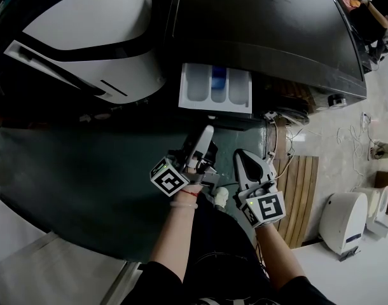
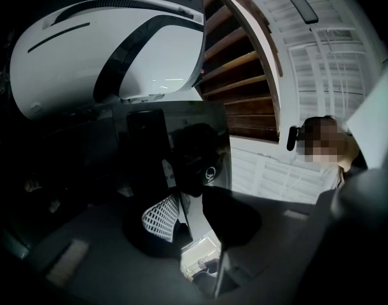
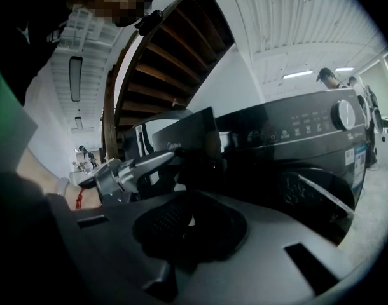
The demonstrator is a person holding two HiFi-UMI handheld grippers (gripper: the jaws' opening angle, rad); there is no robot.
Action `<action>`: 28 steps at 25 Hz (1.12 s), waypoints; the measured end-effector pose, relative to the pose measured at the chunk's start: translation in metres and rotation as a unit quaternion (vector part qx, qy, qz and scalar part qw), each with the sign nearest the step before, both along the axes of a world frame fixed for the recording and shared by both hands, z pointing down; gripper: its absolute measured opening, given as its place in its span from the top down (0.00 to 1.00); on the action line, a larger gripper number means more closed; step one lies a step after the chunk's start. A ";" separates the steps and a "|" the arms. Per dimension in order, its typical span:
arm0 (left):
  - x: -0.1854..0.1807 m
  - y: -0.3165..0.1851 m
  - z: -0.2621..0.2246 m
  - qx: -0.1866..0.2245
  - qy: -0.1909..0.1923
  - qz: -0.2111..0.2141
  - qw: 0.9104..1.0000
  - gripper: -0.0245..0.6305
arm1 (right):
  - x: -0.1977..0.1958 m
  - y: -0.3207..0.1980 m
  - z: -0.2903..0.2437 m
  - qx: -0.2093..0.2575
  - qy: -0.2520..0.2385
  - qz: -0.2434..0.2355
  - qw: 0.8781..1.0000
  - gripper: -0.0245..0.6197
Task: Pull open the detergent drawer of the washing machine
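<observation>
The left gripper (image 1: 205,138) has its jaws well apart, with a wedge of light showing between the two pads (image 2: 161,218) and nothing held. The right gripper (image 1: 250,161) has its jaws together, pads meeting with nothing seen between them.

In the head view the detergent drawer (image 1: 215,88) stands pulled out from the front of the dark washing machine (image 1: 264,24), at 12 o'clock from both grippers. Its white compartments lie open, and one of them is blue. The left gripper's tips sit near the drawer's front edge. The right gripper is just beside it at 3 o'clock.

A white rounded appliance (image 1: 86,37) sits close at 10 o'clock. Dark floor (image 1: 67,183) lies open at 9 o'clock, and a wooden slatted mat (image 1: 302,189) lies at 3 o'clock.

In the right gripper view the drawer front (image 3: 181,135) carries a mark that seems to read Midea. The labels beside the dial (image 3: 343,114) are too small to read.
</observation>
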State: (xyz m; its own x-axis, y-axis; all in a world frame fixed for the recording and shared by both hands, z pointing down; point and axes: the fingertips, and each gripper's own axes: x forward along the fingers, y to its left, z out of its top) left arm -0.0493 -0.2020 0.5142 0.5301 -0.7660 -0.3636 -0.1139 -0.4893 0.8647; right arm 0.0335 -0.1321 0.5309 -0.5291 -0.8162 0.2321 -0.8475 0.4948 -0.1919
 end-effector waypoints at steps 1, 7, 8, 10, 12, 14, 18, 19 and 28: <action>0.000 0.001 0.000 0.000 -0.001 0.000 1.000 0.78 | 0.000 0.001 0.000 -0.001 -0.002 0.001 1.000 0.94; -0.001 0.007 0.001 -0.001 0.001 -0.006 1.000 0.78 | 0.000 0.006 -0.003 0.002 -0.012 0.003 1.000 0.94; -0.002 0.008 0.000 -0.001 0.002 -0.007 1.000 0.78 | 0.001 0.007 -0.002 -0.001 -0.010 0.004 1.000 0.94; -0.002 0.009 0.000 0.000 0.003 -0.008 1.000 0.78 | 0.002 0.008 0.001 -0.011 -0.002 0.003 1.000 0.94; -0.002 0.010 0.000 0.000 0.004 -0.009 1.000 0.78 | 0.002 0.009 0.001 -0.024 0.001 0.003 1.000 0.94; -0.002 0.011 0.001 0.000 0.004 -0.010 1.000 0.78 | 0.003 0.011 0.004 -0.018 0.003 0.000 1.000 0.94; -0.002 0.014 0.002 -0.001 0.003 -0.009 1.000 0.78 | 0.001 0.011 0.000 -0.006 -0.006 -0.003 1.000 0.94; -0.003 0.015 0.002 -0.001 0.003 -0.009 1.000 0.79 | 0.001 0.011 0.001 -0.005 -0.005 -0.004 1.000 0.94; -0.004 0.025 0.003 0.004 -0.001 -0.004 1.000 0.79 | 0.000 0.016 0.002 -0.016 -0.001 -0.008 1.000 0.94</action>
State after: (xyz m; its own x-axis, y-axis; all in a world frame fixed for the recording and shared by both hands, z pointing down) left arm -0.0534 -0.1774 0.5168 0.5245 -0.7676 -0.3685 -0.1189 -0.4946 0.8610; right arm 0.0334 -0.1165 0.5326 -0.5422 -0.8002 0.2562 -0.8393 0.5015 -0.2099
